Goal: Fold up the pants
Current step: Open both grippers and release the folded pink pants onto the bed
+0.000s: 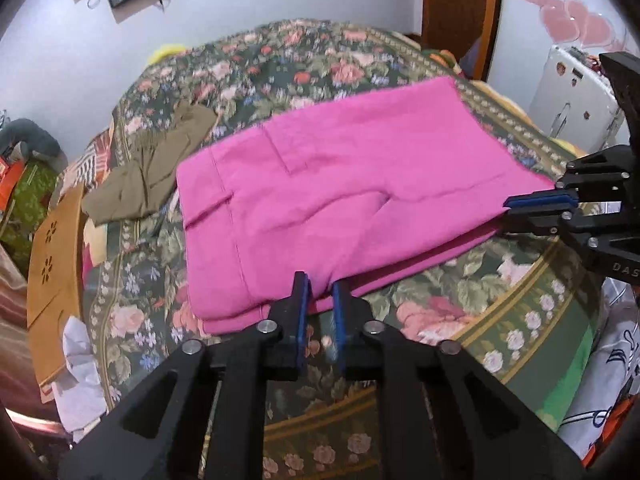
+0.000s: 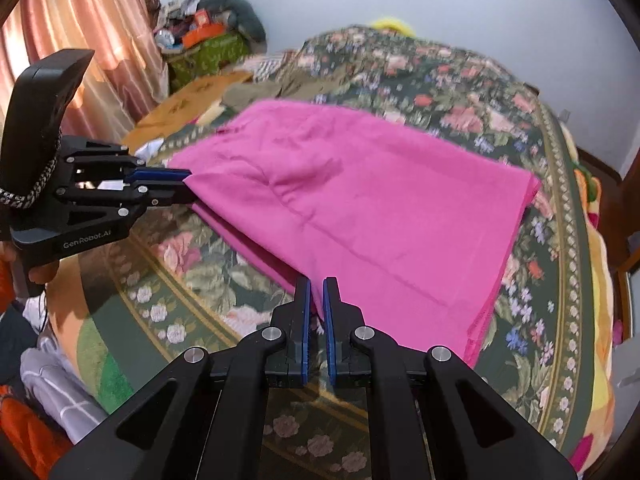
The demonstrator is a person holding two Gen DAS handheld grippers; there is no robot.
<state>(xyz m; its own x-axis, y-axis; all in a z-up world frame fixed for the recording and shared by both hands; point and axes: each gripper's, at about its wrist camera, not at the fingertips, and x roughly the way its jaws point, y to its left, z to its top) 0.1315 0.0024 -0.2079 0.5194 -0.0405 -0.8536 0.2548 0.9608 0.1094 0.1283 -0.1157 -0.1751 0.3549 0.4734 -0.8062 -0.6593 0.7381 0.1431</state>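
While the pink pants [image 1: 332, 196] lie folded in layers on the bed's floral bedspread [image 1: 500, 312], both hand-held grippers pinch their near edge. Seen from the left wrist camera, the left hand-held gripper [image 1: 319, 286] has its blue-padded fingers [image 1: 303, 304] drawn narrow around the near hem, with pink cloth showing in the slim gap between them. Over at the right of that view, the right hand-held gripper [image 1: 510, 210] comes in sideways and is closed on the near right corner of the pants. From the right wrist camera, the right hand-held gripper [image 2: 316, 288] likewise stands narrow with the pink edge caught between its pads, and the left hand-held gripper [image 2: 188, 186] clamps the corner at the left, where the fabric is lifted slightly off the bedspread. Farther away and left of the pants, an olive garment [image 1: 150, 172] lies crumpled on the bed. A wooden board [image 1: 52, 276] sits at the bed's left edge.
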